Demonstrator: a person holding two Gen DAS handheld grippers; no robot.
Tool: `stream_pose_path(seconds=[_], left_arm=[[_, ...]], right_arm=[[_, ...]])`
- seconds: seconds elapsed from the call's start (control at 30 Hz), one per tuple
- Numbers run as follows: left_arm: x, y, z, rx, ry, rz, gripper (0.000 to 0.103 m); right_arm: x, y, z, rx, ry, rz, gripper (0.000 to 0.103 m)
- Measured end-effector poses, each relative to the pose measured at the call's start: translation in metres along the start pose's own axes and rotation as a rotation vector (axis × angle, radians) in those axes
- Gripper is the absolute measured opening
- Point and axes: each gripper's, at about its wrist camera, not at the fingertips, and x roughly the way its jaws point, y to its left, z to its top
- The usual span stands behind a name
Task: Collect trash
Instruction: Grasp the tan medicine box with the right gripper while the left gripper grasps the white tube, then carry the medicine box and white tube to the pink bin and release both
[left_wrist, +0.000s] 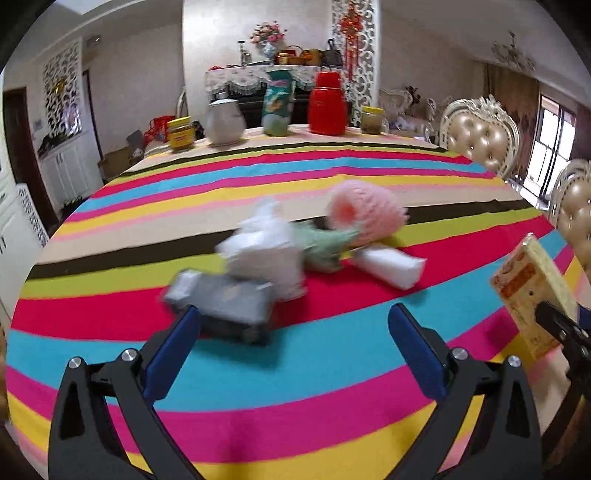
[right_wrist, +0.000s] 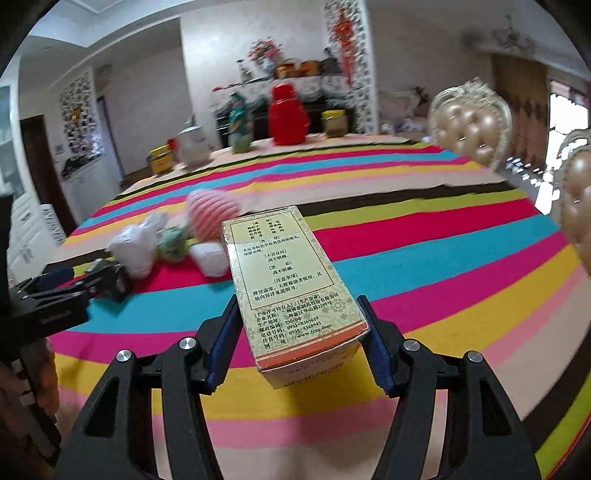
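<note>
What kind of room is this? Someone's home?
Most likely a home dining room: a long table under a striped tablecloth, ornate tufted dining chairs at its side, and a lace-draped sideboard at the back with a vase of flowers.

Right gripper (right_wrist: 297, 341) clamped on yellow printed box (right_wrist: 291, 284), held above striped tablecloth (right_wrist: 443, 258). Trash pile left: white bag (right_wrist: 135, 251), pink foam net (right_wrist: 212, 218). Left gripper (right_wrist: 55, 284) at left edge.
</note>
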Motion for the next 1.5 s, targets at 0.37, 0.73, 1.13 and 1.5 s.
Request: stream_pose_path(seconds=[0.37, 0.73, 1.13, 1.5], left_arm=[[0.081, -0.093, 0.042, 0.013, 0.086, 0.108, 0.093], [0.083, -0.076, 0.021, 0.035, 0.151, 0.009, 0.028], [-0.016, -0.022, -0.030, 0.039, 0.046, -0.140, 0.028], [-0.046, 0.006, -0.048, -0.009, -0.047, -0.126, 0.028]], right_arm=[[0.003, -0.036, -0.002, 0.098, -0.022, -0.014, 0.060], [-0.002, -0.029, -0.002, 0.075, -0.034, 0.042, 0.061], [0.003, -0.011, -0.004, -0.003, -0.016, 0.085, 0.060], [-0.017, 0.028, -0.013, -0.064, -0.011, 0.063, 0.060]])
